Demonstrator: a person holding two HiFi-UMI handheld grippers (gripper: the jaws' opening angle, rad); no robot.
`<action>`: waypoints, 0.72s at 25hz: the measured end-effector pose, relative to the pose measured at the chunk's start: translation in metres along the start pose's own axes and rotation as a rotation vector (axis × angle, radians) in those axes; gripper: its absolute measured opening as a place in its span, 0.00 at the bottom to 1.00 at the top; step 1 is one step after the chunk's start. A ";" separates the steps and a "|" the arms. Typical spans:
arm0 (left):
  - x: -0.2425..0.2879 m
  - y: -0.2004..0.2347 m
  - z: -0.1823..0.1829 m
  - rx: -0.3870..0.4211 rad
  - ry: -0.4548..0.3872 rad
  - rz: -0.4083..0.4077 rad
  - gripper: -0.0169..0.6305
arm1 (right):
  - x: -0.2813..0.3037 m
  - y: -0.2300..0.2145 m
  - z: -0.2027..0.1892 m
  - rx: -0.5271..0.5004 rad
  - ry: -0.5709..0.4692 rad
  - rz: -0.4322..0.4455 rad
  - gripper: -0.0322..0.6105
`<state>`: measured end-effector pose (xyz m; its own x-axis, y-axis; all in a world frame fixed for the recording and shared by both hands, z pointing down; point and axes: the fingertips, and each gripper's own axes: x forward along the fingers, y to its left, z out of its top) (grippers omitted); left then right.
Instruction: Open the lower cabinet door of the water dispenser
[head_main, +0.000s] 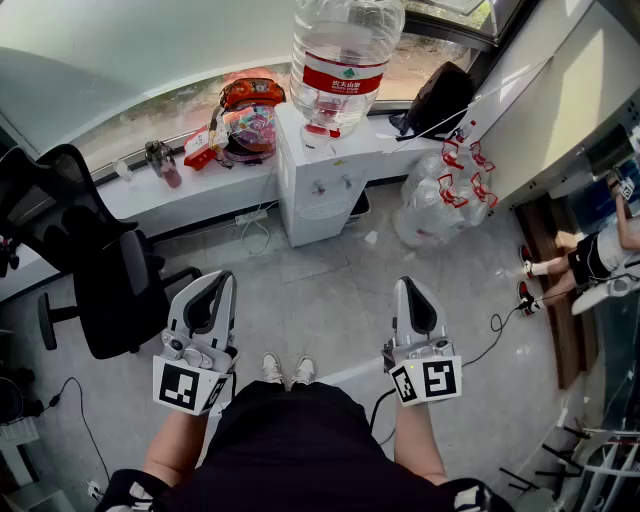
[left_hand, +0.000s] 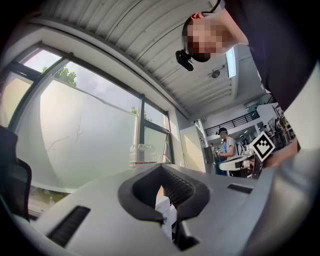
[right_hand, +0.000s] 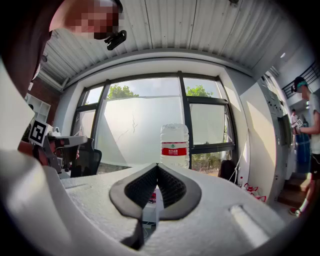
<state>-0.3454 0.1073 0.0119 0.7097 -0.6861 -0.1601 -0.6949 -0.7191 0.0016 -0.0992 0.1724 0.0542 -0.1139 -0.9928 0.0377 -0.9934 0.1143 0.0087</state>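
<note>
The white water dispenser (head_main: 318, 185) stands against the window ledge ahead, with a large clear bottle (head_main: 345, 50) with a red label on top. Its lower front (head_main: 322, 222) faces me, and I cannot make out the cabinet door from this steep angle. Both grippers hang well short of it, over the floor. My left gripper (head_main: 225, 278) is shut and holds nothing, and so is my right gripper (head_main: 408, 284). In the right gripper view the bottle (right_hand: 174, 145) rises above the closed right gripper (right_hand: 157, 166). In the left gripper view the bottle (left_hand: 143, 154) shows beyond the left gripper (left_hand: 161, 167).
A black office chair (head_main: 110, 270) stands at the left. Clear plastic bags (head_main: 440, 195) lie right of the dispenser, with a black bag (head_main: 440, 95) on the ledge. Snack packets (head_main: 245, 120) sit left of the dispenser. A person (head_main: 600, 255) sits at far right. Cables cross the floor.
</note>
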 end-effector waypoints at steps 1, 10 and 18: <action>-0.002 0.003 0.001 0.000 -0.003 0.004 0.04 | 0.001 0.004 0.001 0.001 -0.004 0.003 0.06; 0.002 0.002 -0.001 0.004 0.005 -0.003 0.04 | 0.003 0.010 0.003 0.064 -0.026 0.038 0.06; 0.038 -0.035 -0.005 0.040 0.003 -0.047 0.04 | -0.022 -0.036 -0.006 0.086 -0.022 0.000 0.06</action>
<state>-0.2935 0.1058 0.0103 0.7423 -0.6517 -0.1557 -0.6645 -0.7459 -0.0458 -0.0611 0.1903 0.0589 -0.1127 -0.9935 0.0152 -0.9908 0.1112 -0.0772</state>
